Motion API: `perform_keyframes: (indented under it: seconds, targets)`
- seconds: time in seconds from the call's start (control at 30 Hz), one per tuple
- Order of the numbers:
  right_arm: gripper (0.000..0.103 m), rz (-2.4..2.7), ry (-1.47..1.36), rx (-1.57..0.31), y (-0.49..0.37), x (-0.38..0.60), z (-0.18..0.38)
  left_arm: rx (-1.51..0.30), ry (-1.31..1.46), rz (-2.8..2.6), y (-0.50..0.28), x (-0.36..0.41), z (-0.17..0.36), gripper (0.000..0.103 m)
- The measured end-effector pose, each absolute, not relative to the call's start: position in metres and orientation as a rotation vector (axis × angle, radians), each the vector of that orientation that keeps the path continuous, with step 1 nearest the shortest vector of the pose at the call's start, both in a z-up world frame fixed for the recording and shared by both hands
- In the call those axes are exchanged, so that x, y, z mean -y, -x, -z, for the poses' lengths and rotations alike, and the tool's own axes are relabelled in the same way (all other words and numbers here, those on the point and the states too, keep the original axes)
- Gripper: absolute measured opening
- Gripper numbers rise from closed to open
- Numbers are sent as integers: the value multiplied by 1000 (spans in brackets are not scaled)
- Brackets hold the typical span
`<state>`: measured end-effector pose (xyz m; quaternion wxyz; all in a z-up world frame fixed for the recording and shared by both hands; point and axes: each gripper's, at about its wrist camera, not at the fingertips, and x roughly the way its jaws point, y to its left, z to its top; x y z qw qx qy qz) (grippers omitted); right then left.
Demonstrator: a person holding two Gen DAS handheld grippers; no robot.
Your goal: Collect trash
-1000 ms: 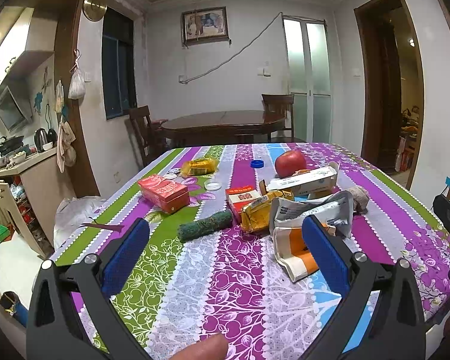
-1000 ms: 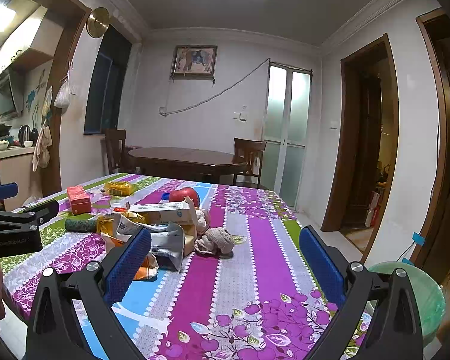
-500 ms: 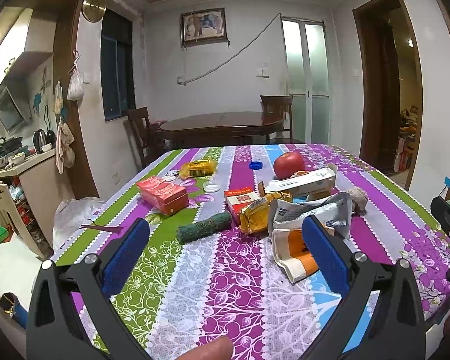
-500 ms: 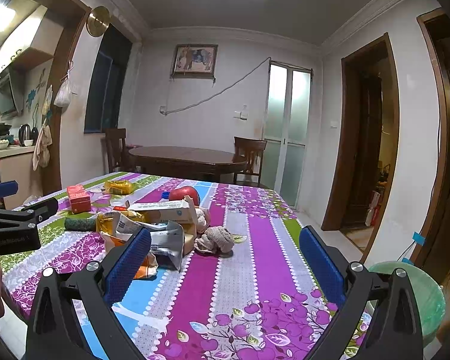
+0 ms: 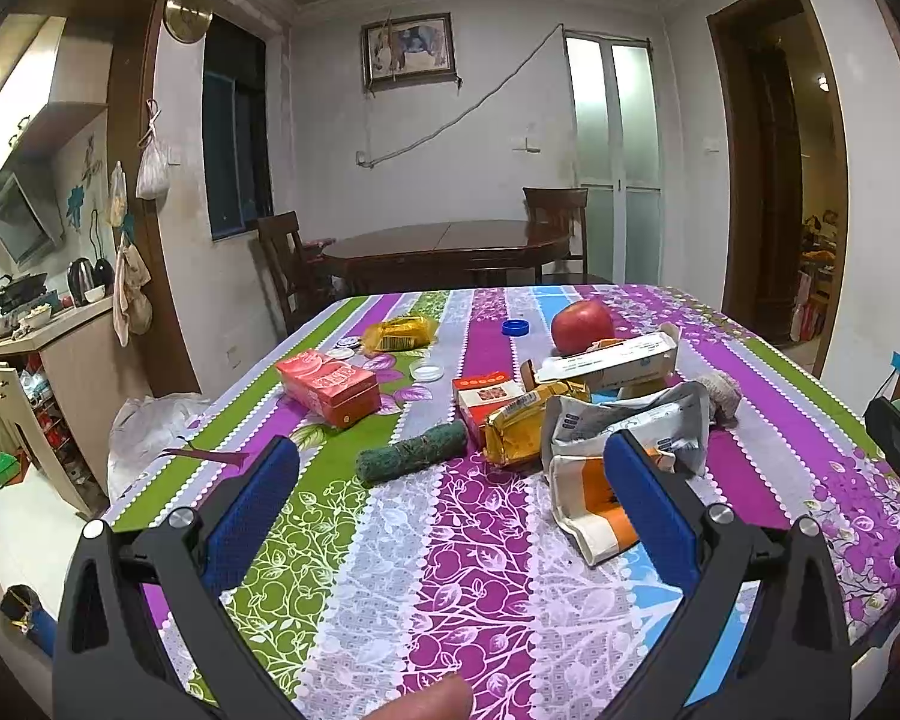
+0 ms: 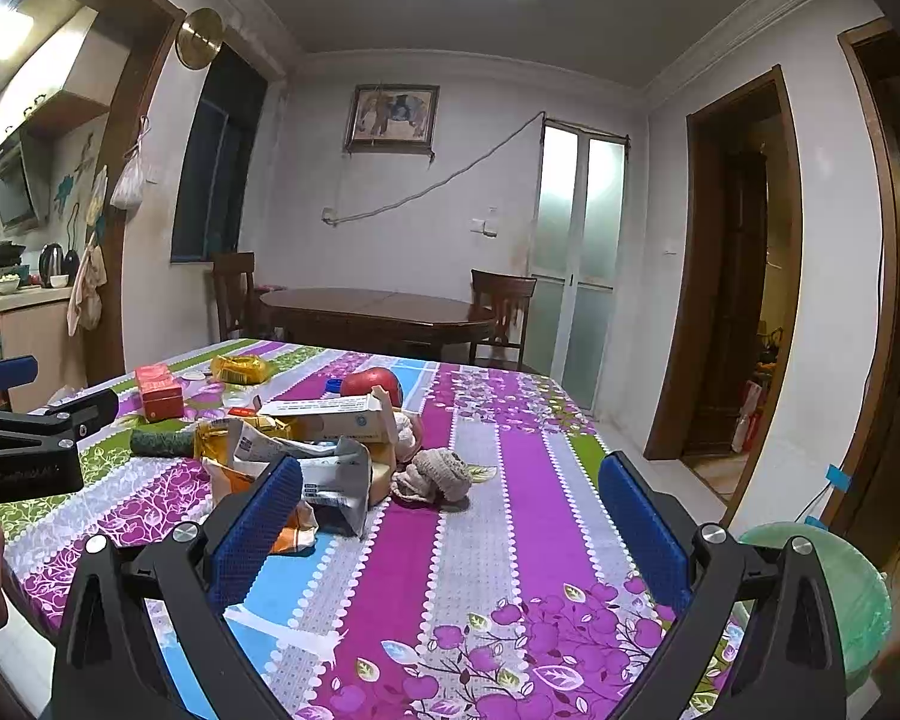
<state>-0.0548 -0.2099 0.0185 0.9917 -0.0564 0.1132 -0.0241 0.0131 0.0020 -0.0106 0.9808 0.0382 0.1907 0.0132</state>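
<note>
The crumpled grey-and-orange paper bag (image 5: 594, 480) is being partly hidden by the left gripper (image 5: 450, 504), whose fingers are being held spread, empty. One red apple (image 5: 582, 325) and one blue bottle cap (image 5: 515, 327) are being counted on the striped floral tabletop (image 5: 462, 570); the right gripper (image 6: 450, 516) is likewise being held spread.

Each gripper, left gripper (image 5: 450, 492) and right gripper (image 6: 450, 504), has black angular plastic arms, silver screws and textured blue finger pads (image 5: 252, 498).

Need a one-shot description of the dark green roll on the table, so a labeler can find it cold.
Start at the striped floral tablecloth and find the trash pile by the red apple. Just left of the crumpled gold wrapper lies the dark green roll, on its side. It is the only fuzzy, dark cylinder; its neighbours are shiny packets and boxes.
</note>
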Motion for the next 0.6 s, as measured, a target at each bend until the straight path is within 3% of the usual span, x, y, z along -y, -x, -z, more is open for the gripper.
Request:
perform_keyframes:
  seconds: [0.6]
  targets:
    - [99, 50, 117, -224, 55, 211, -18, -387, -80, -17, -14, -2, 14, 98]
